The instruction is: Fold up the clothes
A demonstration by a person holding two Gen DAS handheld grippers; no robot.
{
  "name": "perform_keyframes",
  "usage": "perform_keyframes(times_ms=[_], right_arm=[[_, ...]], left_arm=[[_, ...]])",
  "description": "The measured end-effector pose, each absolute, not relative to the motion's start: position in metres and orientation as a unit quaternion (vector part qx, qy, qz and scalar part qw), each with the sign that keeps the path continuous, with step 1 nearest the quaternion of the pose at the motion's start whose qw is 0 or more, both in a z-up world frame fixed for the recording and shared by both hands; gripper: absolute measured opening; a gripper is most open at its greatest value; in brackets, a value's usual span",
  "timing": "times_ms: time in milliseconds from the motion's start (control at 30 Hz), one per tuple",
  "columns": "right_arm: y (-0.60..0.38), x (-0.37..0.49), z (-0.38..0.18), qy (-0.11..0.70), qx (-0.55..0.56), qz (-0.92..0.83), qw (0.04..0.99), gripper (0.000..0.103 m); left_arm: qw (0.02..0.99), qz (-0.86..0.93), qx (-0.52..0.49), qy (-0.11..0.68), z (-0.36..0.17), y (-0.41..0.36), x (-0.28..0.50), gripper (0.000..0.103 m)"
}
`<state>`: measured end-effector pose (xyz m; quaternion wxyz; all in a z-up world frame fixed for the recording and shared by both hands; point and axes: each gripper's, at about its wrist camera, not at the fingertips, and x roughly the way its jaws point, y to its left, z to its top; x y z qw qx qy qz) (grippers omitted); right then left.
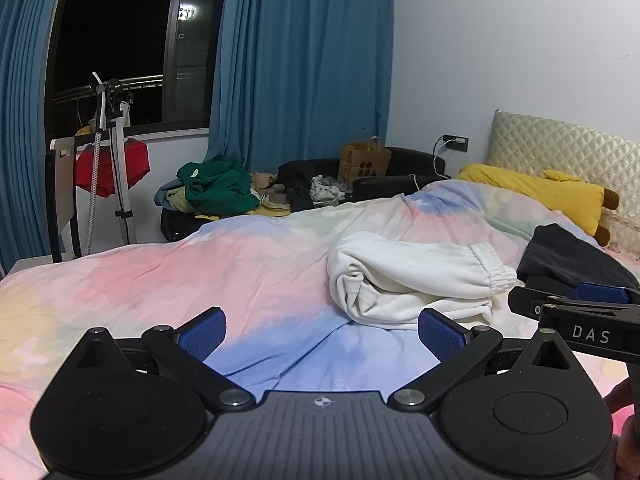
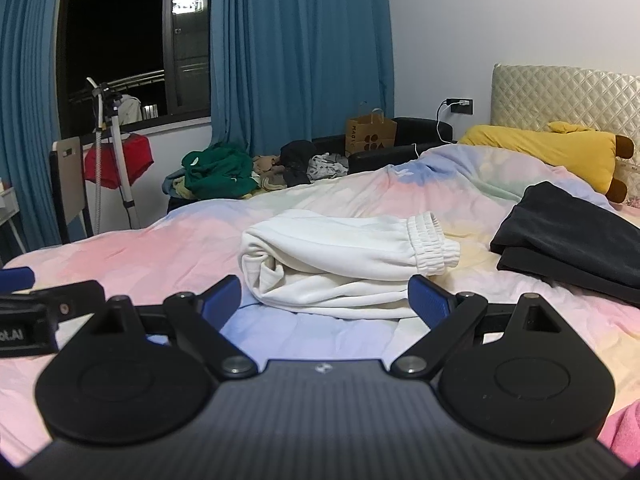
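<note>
White fleece trousers (image 2: 340,256), folded into a thick bundle, lie mid-bed on the pastel duvet (image 2: 160,248).

Their elastic waistband faces the headboard (image 2: 560,92), and a dark folded garment (image 2: 572,236) sits beside them toward that end, so this looks like the start of a finished stack. The right gripper (image 2: 324,300) stands just short of the bundle's near edge, jaws spread wide and empty, the bundle straight ahead between them. The left gripper (image 1: 322,332), also spread and empty, faces bare duvet, with the bundle ahead toward its right finger.
</note>
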<state>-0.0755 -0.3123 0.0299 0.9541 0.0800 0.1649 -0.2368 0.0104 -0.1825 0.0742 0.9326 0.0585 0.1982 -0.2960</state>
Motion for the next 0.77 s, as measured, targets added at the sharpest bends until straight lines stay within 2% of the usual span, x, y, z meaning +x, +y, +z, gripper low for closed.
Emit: perform_keyframes(times_ms=[767], right_arm=[[-0.3074, -0.0738, 0.0287, 0.172, 0.069, -0.250, 0.950, 0.092]], left_arm=[[0.933, -0.289, 0.071, 0.204, 0.0706, -0.1846, 0.0071, 0.103]])
